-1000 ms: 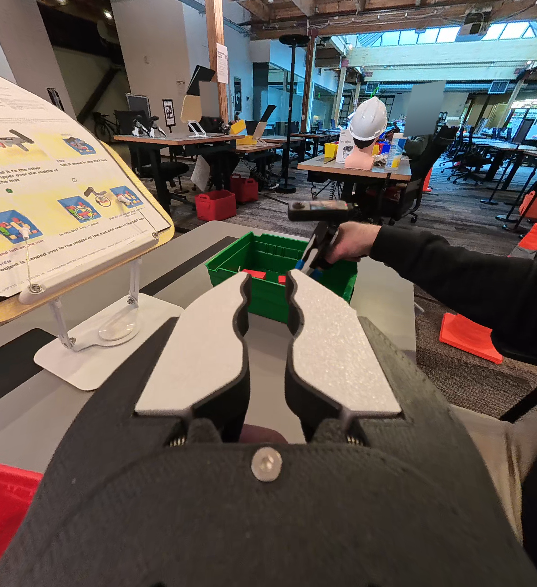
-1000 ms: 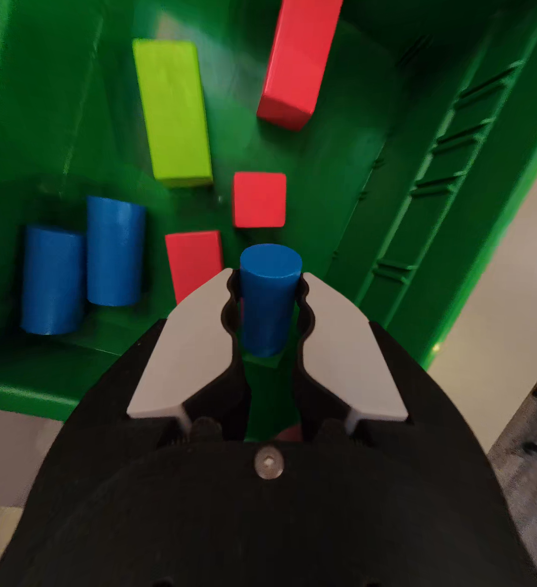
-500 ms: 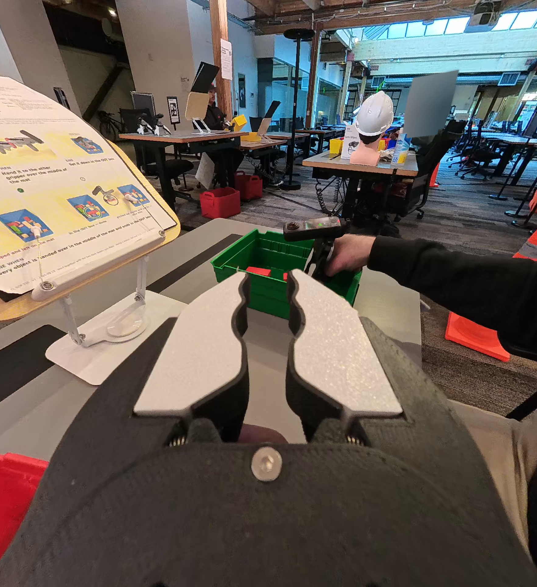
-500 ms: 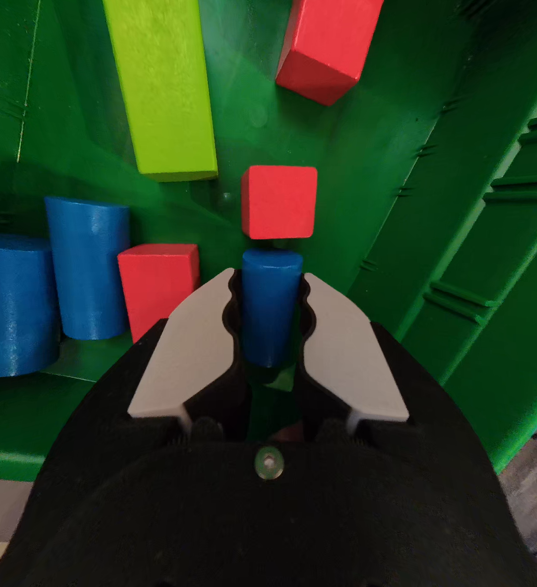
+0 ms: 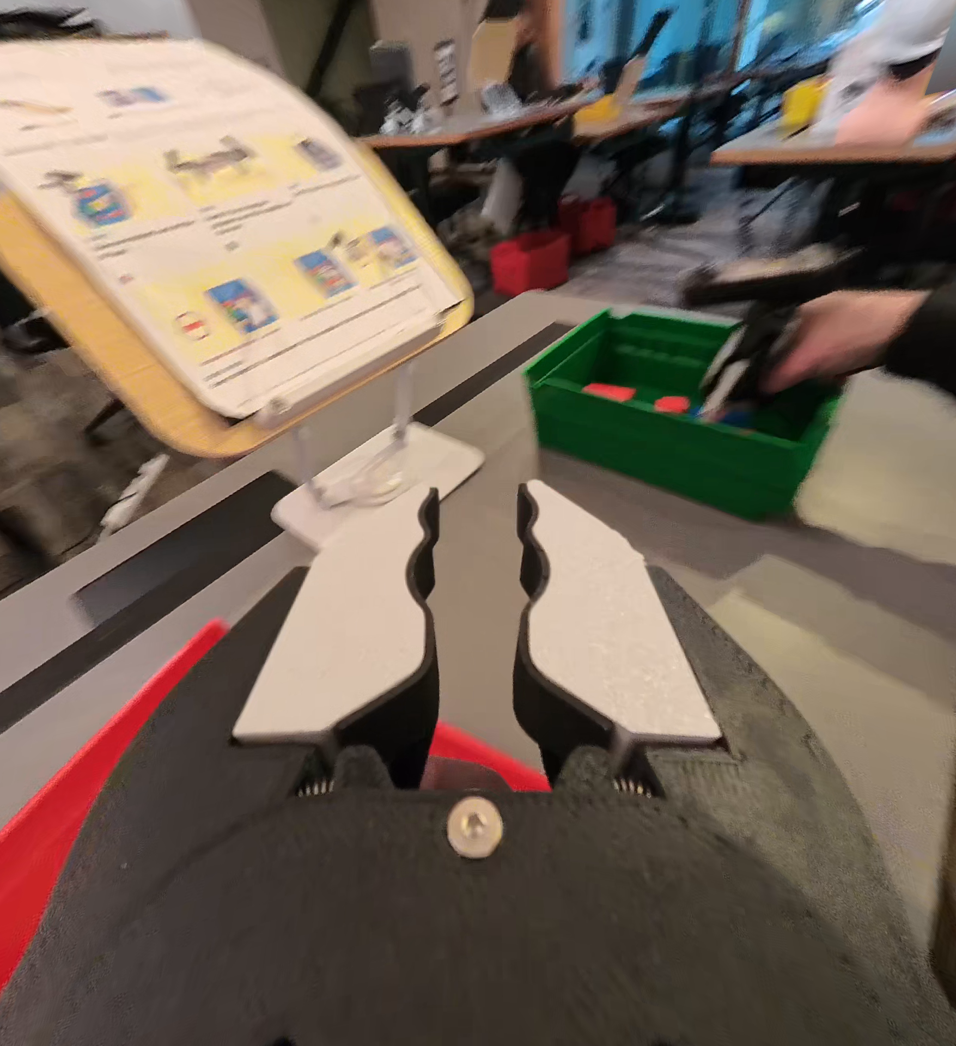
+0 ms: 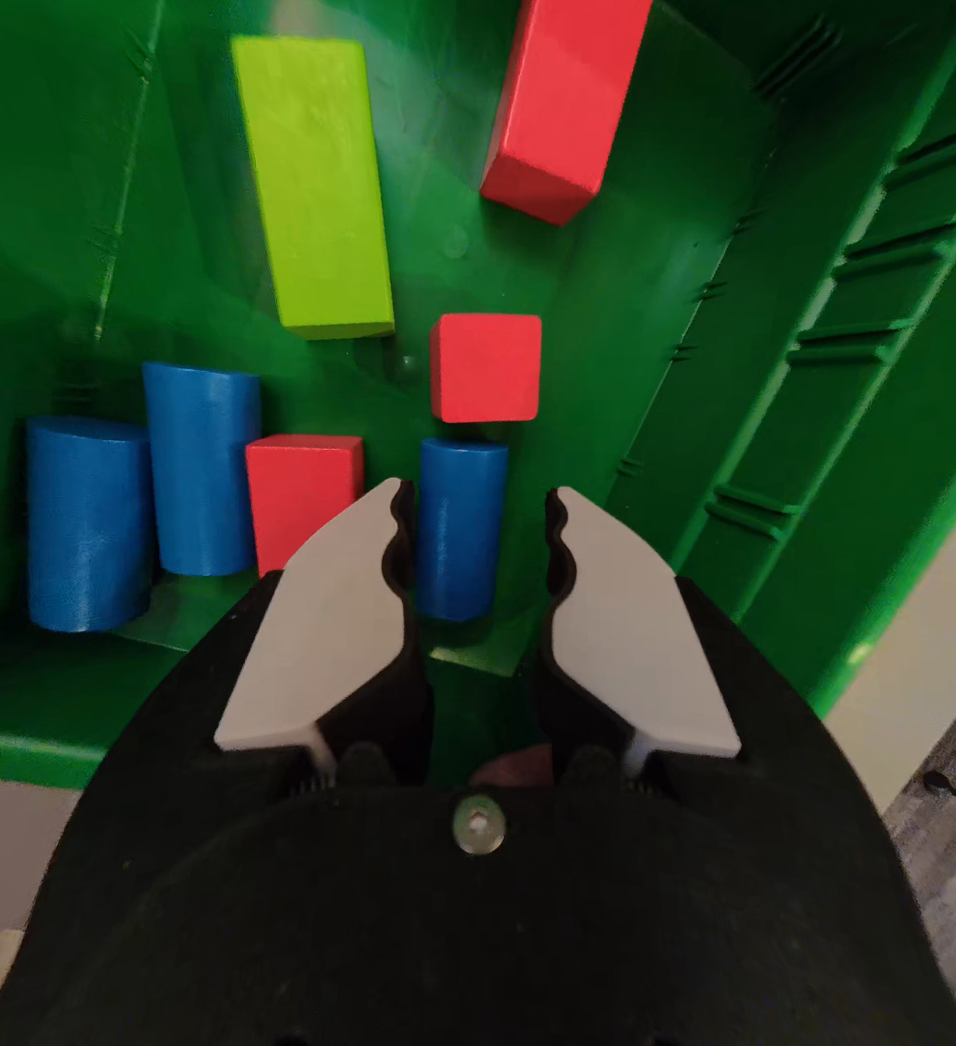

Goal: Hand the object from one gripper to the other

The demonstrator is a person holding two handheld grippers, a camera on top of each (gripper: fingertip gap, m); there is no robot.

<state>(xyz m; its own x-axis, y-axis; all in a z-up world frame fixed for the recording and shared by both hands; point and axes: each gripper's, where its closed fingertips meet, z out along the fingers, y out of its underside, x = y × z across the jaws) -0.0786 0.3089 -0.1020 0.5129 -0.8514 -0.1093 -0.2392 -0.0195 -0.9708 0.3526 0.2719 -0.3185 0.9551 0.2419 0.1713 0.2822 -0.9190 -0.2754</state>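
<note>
In the right wrist view my right gripper is open inside the green bin. A blue cylinder lies on the bin floor between its fingers, close to the left finger and apart from the right one. In the left wrist view my left gripper is open a little and empty above the grey table. That view is blurred. It shows the green bin at the far right, with a hand holding the right gripper down in it.
The bin also holds a lime block, a long red block, a red cube, a red block and two blue cylinders. An instruction board on a stand is at the left, and a red bin lies under my left gripper. Across from one pair of fingers to the other is roughly 50 cm.
My right gripper lowered the blue cylinder into the green bin, then opened and let it go. My left gripper has swung, and the stand and bin now sit farther right in its view.
</note>
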